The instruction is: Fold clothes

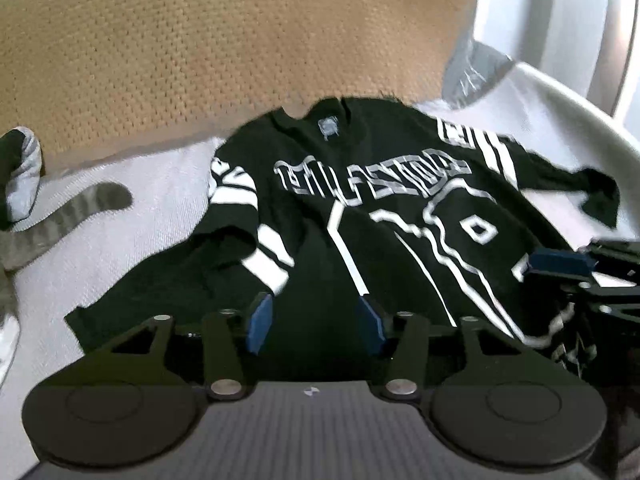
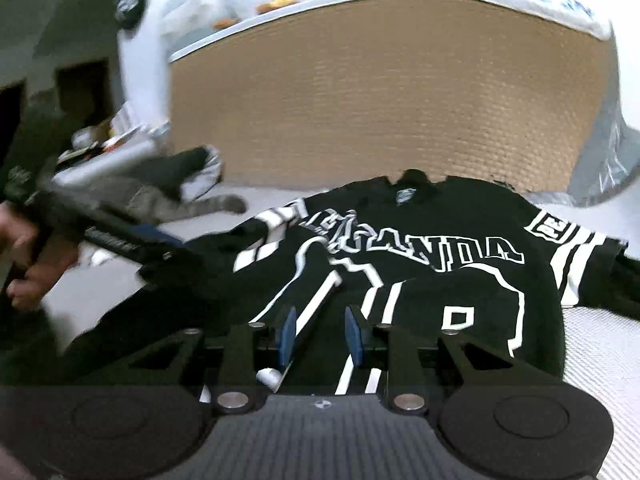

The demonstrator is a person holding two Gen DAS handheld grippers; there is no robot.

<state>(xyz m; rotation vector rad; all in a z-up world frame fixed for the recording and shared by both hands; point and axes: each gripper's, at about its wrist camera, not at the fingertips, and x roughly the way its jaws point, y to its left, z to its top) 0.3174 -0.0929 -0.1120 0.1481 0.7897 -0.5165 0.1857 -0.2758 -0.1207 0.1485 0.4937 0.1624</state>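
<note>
Lying face-up on the white bedding point(image 1: 132, 208), the black jersey point(image 1: 360, 216) sits beneath both grippers, left gripper point(image 1: 316, 320) and right gripper point(image 2: 319, 334), jaws parted and empty.

The black jersey point(image 1: 360, 208) is matt cloth with smooth white printed stripes and lettering, lying on a white, finely ribbed woven bed cover point(image 1: 132, 240). Behind it, across the upper frame, a tan mattress side point(image 1: 208, 52) shows a coarse, dimpled weave. Each hand-held gripper point(image 2: 318, 334) looks like matt black plastic with blue pads point(image 2: 287, 334) and shiny metal pivot pins point(image 2: 232, 399).
</note>
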